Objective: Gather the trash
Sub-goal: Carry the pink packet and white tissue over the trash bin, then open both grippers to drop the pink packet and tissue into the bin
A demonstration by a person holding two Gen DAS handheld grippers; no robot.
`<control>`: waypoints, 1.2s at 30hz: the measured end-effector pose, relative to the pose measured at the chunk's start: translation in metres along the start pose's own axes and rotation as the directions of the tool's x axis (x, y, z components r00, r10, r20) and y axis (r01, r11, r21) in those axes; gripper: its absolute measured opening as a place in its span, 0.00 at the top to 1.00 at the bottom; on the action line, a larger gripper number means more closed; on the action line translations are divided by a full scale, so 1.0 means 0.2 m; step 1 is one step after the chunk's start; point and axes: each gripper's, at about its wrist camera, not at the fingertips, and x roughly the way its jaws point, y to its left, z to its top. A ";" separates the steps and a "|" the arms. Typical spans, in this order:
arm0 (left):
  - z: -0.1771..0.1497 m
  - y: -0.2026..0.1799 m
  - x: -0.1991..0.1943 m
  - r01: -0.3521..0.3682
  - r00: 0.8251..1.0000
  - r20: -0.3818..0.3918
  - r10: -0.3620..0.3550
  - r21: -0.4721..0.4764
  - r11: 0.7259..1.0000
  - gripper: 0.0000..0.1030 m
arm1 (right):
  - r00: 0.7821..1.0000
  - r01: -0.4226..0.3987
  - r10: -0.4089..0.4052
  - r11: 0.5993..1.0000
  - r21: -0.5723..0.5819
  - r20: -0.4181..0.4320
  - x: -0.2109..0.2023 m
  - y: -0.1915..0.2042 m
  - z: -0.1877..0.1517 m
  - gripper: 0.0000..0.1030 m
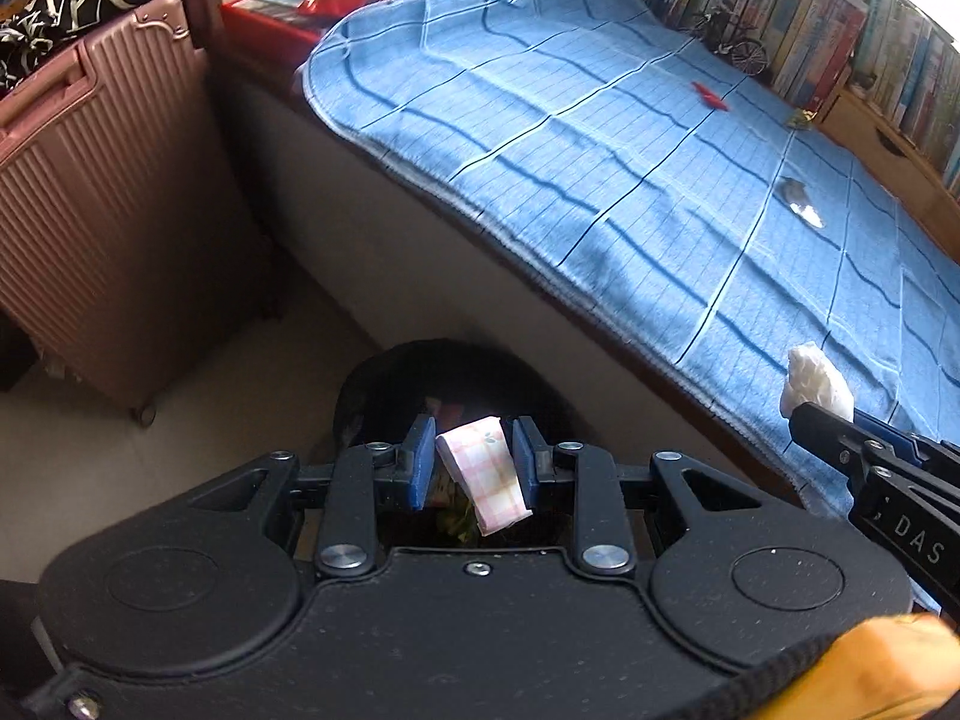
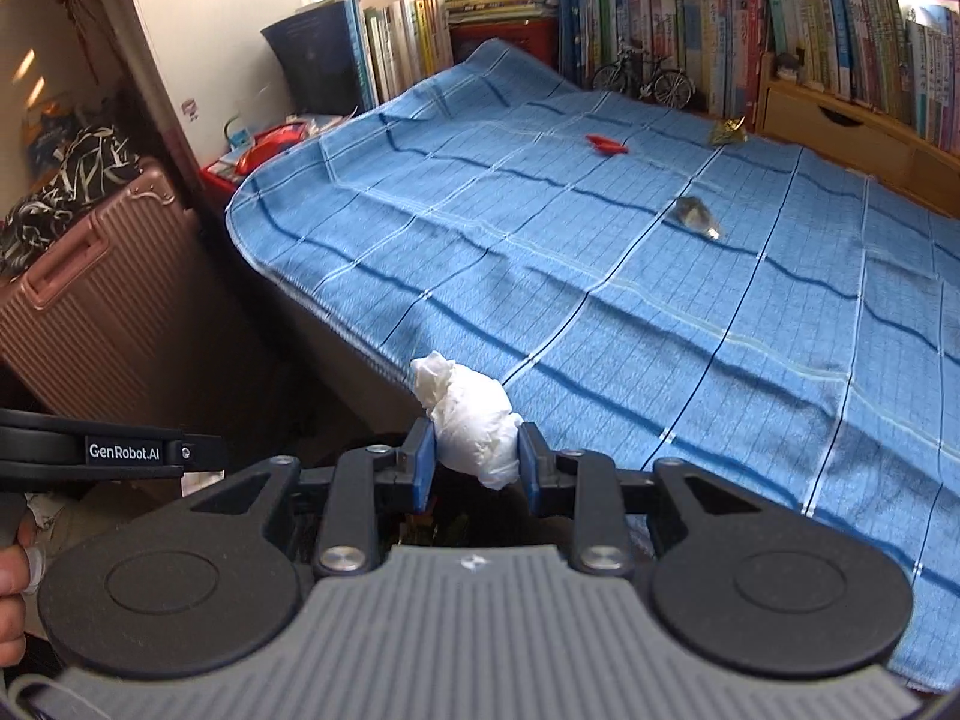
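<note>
From the left wrist view, the left gripper [image 1: 474, 459] clamps a pink checked packet [image 1: 483, 474] between its blue pads, jaws narrow on it. The packet hangs tilted above the dark round trash bin [image 1: 384, 384] on the floor, just beside the near edge of the bed. The blue checked blanket [image 1: 600, 138] covers the bed, and loose litter lies on it: a red scrap [image 1: 710, 96] far off, a crumpled clear wrapper [image 1: 801, 201] nearer and to the right, and a small yellowish wrapper [image 1: 800, 118] by the wooden shelf, too small to read clearly. A pink suitcase [image 1: 102, 210] stands to the left. At the right edge the right gripper [image 1: 819, 414] reaches in with a white tissue wad [image 1: 816, 375] at its tip.

From the right wrist view, the right gripper [image 2: 474, 462] grips the white tissue wad [image 2: 474, 420] between narrow jaws, over the bed's near edge. The red scrap [image 2: 607, 144], clear wrapper [image 2: 696, 216] and yellowish wrapper [image 2: 727, 132] lie far across the blanket [image 2: 660, 330]. A model bicycle [image 2: 645, 78] stands before the books. The suitcase [image 2: 96, 300] is at left.
</note>
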 end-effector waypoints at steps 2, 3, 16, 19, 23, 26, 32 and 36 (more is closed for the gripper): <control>-0.01 0.02 0.02 -0.006 1.000 -0.011 0.006 0.000 1.000 0.74 | 1.000 -0.007 0.007 1.000 -0.008 -0.014 0.02 0.02 -0.01 0.65; -0.02 0.03 0.03 -0.004 1.000 -0.018 0.004 -0.002 1.000 0.74 | 1.000 -0.008 0.008 1.000 -0.016 -0.020 0.03 0.03 -0.02 0.65; 0.03 0.15 0.34 0.010 0.990 -0.142 -0.008 0.014 1.000 0.75 | 0.990 0.002 -0.009 0.999 -0.047 -0.144 0.28 0.17 -0.11 0.65; 0.06 0.17 0.41 0.015 0.987 -0.158 -0.010 0.029 0.999 0.75 | 0.985 -0.006 -0.004 0.998 -0.059 -0.171 0.34 0.20 -0.12 0.65; 0.10 0.18 0.48 0.017 0.984 -0.175 -0.011 0.029 0.999 0.75 | 0.982 -0.011 -0.003 0.997 -0.073 -0.190 0.41 0.24 -0.11 0.65; 0.13 0.19 0.51 0.019 0.984 -0.179 -0.014 0.030 0.999 0.75 | 0.980 -0.013 -0.001 0.998 -0.066 -0.197 0.46 0.26 -0.08 0.63; 0.18 0.22 0.56 0.026 0.982 -0.190 -0.021 0.025 0.999 0.73 | 0.977 -0.022 0.006 0.997 -0.070 -0.214 0.55 0.28 -0.06 0.61; 0.20 0.24 0.58 0.022 0.980 -0.199 -0.018 0.015 1.000 0.67 | 0.976 -0.027 0.011 0.997 -0.071 -0.217 0.58 0.29 -0.04 0.51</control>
